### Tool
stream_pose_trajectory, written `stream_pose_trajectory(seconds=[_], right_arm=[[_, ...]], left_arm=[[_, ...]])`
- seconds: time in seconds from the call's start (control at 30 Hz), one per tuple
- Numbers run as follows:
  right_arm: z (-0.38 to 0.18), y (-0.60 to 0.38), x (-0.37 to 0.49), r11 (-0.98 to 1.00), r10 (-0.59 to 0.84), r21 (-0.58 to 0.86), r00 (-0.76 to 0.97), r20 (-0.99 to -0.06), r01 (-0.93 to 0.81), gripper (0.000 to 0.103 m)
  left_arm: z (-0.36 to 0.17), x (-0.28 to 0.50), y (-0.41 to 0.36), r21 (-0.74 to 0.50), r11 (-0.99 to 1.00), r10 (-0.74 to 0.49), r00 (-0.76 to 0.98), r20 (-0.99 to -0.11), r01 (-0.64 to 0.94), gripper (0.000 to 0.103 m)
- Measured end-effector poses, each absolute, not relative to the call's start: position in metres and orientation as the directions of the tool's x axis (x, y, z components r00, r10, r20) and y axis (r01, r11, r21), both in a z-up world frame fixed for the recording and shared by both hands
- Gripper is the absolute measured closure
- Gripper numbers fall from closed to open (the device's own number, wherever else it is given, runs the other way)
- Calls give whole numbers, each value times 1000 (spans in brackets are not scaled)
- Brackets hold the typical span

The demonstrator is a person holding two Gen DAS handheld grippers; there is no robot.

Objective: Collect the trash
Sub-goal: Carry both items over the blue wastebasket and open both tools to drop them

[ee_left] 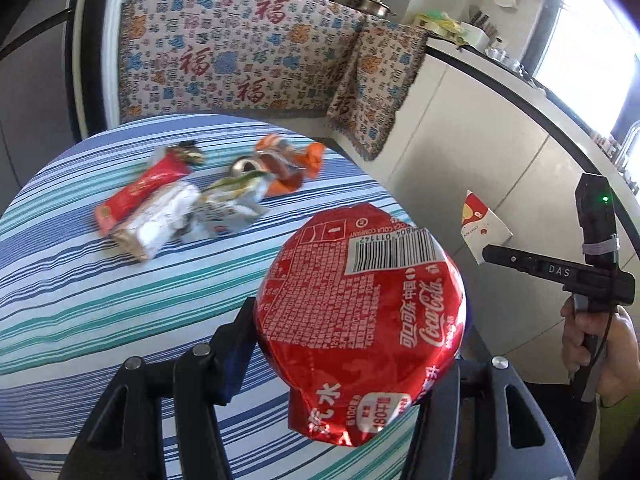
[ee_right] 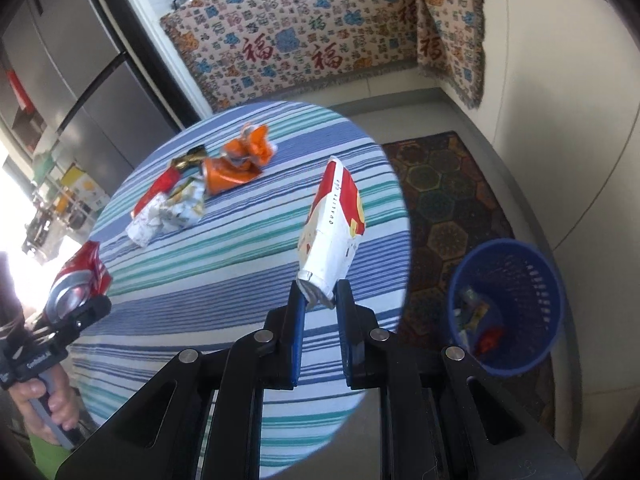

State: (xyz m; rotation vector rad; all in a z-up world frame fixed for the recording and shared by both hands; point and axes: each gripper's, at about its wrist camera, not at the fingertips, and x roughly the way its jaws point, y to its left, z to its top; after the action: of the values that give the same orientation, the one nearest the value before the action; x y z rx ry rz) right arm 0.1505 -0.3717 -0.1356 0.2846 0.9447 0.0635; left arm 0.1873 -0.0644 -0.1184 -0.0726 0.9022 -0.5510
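Left tool (ee_left: 352, 344): closed on a crushed red cola can (ee_left: 360, 320), which we hold lifted above the near right part of the striped surface (ee_left: 80, 300).

Right tool (ee_right: 320, 300): pinched narrow on the crumpled lower end of a red-and-white paper carton (ee_right: 332, 232), which stands up from the jaws over the right edge of the surface.

Blue bin (ee_right: 508, 308): on the floor to the right of the surface, beside a patterned rug (ee_right: 440, 184); some scraps already lie in it.

Remaining on the surface, far left: a red wrapper (ee_left: 140, 192), a silver wrapper (ee_left: 160, 220), a crumpled white-green packet (ee_left: 232, 200) and a crushed orange can (ee_left: 284, 164), bunched close together.

Step in hand, as we judge it: both pieces are lifted and ready to be carried to the bin. Next move calls for swinging each tool over the bin's mouth and opening it there, the right one being nearer, then coming back for the cluster.
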Motion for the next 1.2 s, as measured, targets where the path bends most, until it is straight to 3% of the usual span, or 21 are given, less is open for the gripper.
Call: stream_pose_trajectory(seconds=[0.27,0.57,1.03,1.1,1.13,1.17,1.2], right_arm=[[-153,-479,137,955,85,224,546,-833,193,87],[-205,-583,134,918,46,226,479,-877,325,87],[-273,-651,143,886,99,282,444,-890,368,86],[-281,-654,145,882,114,296,445,-888,366,85],[-284,-655,145,884,113,293,442,-890,364,78],[-286,-656,144,887,106,285,441,-891,363,71],[-288,-656,144,891,102,282,449,-888,356,53]], left_arm=[[-121,206,-228,-310,749,-578,349,-737,586,45],[-194,238,-385,-309,709,-552,227,-802,634,45],[-261,269,-469,-328,695,-518,130,-845,640,45],[-268,272,-476,-345,688,-522,105,-846,639,36],[-272,275,-478,-349,690,-521,100,-848,634,25],[-274,277,-479,-354,691,-524,100,-846,631,22],[-277,278,-481,-358,690,-527,97,-845,629,22]])
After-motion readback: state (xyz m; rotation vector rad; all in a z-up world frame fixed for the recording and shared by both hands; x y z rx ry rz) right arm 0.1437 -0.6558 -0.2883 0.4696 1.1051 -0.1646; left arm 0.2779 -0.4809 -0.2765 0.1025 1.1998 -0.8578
